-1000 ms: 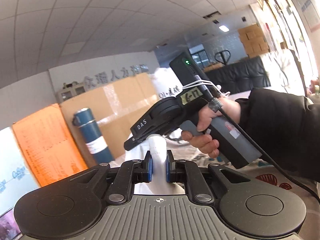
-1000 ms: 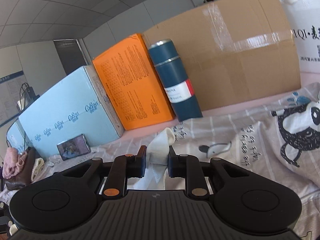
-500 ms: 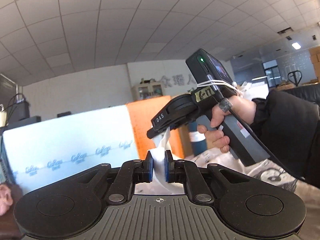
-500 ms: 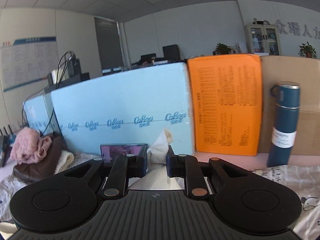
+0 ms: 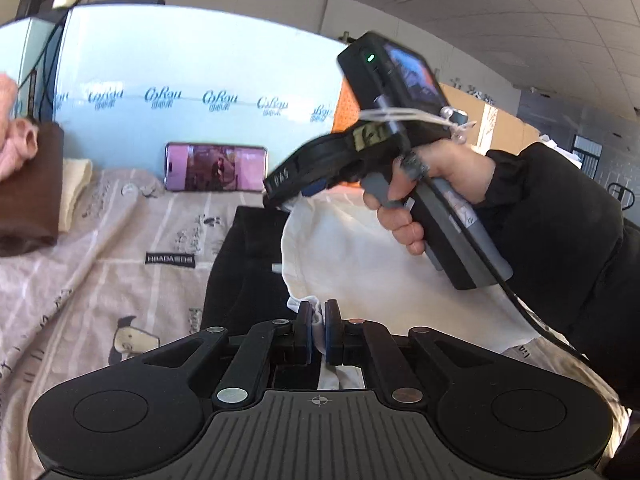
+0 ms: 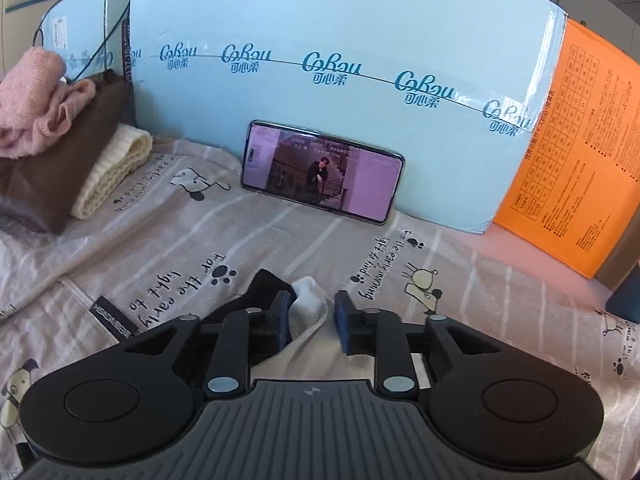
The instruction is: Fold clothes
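Observation:
A white garment (image 5: pixel 360 248) lies spread over a black garment (image 5: pixel 244 264) on the printed bedsheet. My left gripper (image 5: pixel 318 320) is shut on a near corner of the white garment. My right gripper (image 6: pixel 310 314) is open, its jaws apart around the far corner of the white garment (image 6: pixel 310 300), which rests loose between them next to the black garment's edge (image 6: pixel 260 284). In the left wrist view the right gripper (image 5: pixel 296 196) sits low over the white cloth's far edge, held by a hand in a black sleeve.
A phone (image 6: pixel 320 172) playing video leans on a light-blue box (image 6: pixel 340 60). An orange box (image 6: pixel 580 152) stands right of it. Folded brown, cream and pink clothes (image 6: pixel 52 140) are stacked at the left. The printed bedsheet (image 6: pixel 180 248) covers the surface.
Both grippers swung left and down from up in the air, laying the white garment over the black one. The right gripper has opened and released its corner.

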Motion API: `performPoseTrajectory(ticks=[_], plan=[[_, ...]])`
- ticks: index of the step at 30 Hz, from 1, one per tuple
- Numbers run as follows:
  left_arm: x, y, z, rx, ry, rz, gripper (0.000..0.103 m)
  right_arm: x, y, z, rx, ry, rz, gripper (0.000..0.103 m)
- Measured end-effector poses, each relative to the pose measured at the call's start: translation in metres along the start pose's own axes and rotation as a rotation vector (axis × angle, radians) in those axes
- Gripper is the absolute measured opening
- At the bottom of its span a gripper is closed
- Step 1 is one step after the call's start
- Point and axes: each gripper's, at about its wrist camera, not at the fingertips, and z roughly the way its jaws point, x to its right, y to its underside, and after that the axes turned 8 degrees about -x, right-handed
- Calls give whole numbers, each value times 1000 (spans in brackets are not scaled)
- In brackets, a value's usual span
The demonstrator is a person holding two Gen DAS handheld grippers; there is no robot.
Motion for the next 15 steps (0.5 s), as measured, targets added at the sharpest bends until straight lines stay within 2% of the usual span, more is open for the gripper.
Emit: performPoseTrajectory(ticks=[1,3,5,7,8,9,10,14,15], plan=[[-4,-1,1,-11,18,-19,8,5,-2,-4,18,-31,32,49],[-14,-1,3,-25,54,-63,12,16,-7,-13,53,-94,98,58],[-22,-1,4,-33,96,-106,17,29,-9,-22,82,-145,157,63],[-26,-1,4,-36,151,-132,27,43,-7,-31,90,-176,194,66],[-26,0,4,-37,170,-137,40,50,-5,-35,94,-192,213,67],[-26,0,4,-37,178,-135,51,57,-2,-36,82,-224,238,69],[-25,1,4,-38,187,-133,55,63,1,-35,65,-262,265,70],[-21,-2,8,-44,171,-120,63,78,15,-12,-78,-493,378,71],[-20,-2,7,-41,161,-121,67,76,18,-7,-88,-504,386,73]])
